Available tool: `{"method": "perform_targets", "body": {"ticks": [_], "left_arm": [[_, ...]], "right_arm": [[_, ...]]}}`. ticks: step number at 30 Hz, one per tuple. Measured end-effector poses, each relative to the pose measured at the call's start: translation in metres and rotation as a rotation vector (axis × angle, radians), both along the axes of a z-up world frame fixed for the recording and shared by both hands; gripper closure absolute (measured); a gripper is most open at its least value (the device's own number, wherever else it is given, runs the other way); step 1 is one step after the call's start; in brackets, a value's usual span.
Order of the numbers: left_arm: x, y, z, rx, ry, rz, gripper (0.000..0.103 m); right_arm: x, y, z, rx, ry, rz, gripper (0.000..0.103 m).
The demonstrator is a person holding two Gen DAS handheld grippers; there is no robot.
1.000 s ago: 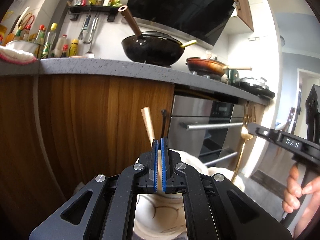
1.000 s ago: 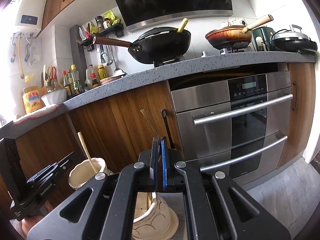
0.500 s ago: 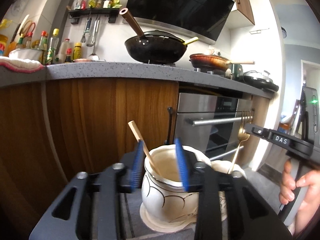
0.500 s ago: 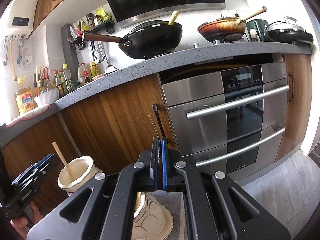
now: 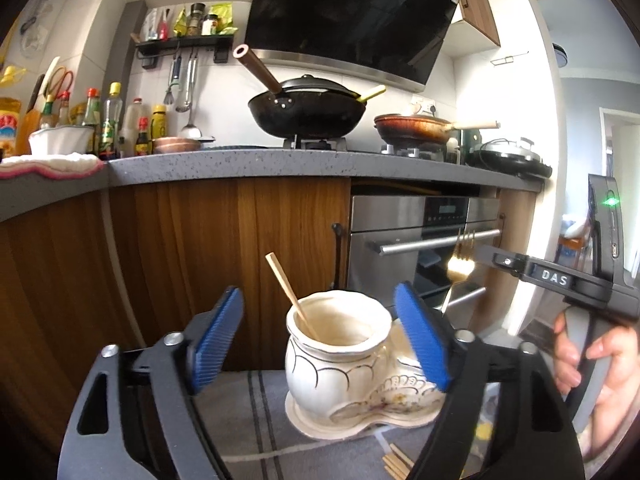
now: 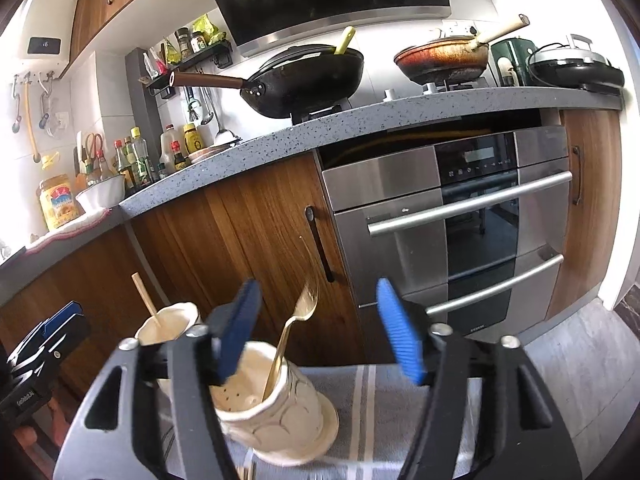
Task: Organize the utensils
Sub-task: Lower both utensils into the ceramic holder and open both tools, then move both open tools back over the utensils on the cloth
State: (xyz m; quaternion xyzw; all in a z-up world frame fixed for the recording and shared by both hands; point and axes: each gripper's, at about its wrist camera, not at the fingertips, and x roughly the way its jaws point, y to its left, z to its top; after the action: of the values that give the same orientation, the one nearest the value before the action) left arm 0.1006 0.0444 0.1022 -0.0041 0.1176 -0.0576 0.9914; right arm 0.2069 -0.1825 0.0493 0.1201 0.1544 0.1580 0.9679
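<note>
Right wrist: fork [image 6: 294, 330] stands tines-up, leaning, in holder [image 6: 276, 412].

We read "DAS" in white letters on the black body of the right gripper [image 5: 554, 279], seen from the left wrist. On the white water heater [image 6: 44, 46] high on the wall, a small dark display shows digits that look like "18". Print on the yellow jar [image 6: 58, 207] and the oven [image 6: 478, 176] panel is too small for us to read.
</note>
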Motion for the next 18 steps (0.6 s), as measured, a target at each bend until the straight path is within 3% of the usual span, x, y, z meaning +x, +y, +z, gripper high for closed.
{"method": "perform_targets", "body": {"ticks": [2,8,18], "left_arm": [[-0.008,-0.001,0.001,0.006,-0.004,0.008,0.013],[-0.031,-0.003,-0.002,0.002,0.012,0.016,0.007],[-0.055,-0.009,-0.030,-0.004,0.110,-0.001,0.006]], "right_arm": [[-0.009,-0.003,0.000,-0.003,0.007,-0.001,0.025],[-0.046,-0.015,-0.010,-0.033,0.017,-0.016,0.008],[-0.081,-0.042,-0.055,-0.072,0.128,-0.086,0.006]]}}
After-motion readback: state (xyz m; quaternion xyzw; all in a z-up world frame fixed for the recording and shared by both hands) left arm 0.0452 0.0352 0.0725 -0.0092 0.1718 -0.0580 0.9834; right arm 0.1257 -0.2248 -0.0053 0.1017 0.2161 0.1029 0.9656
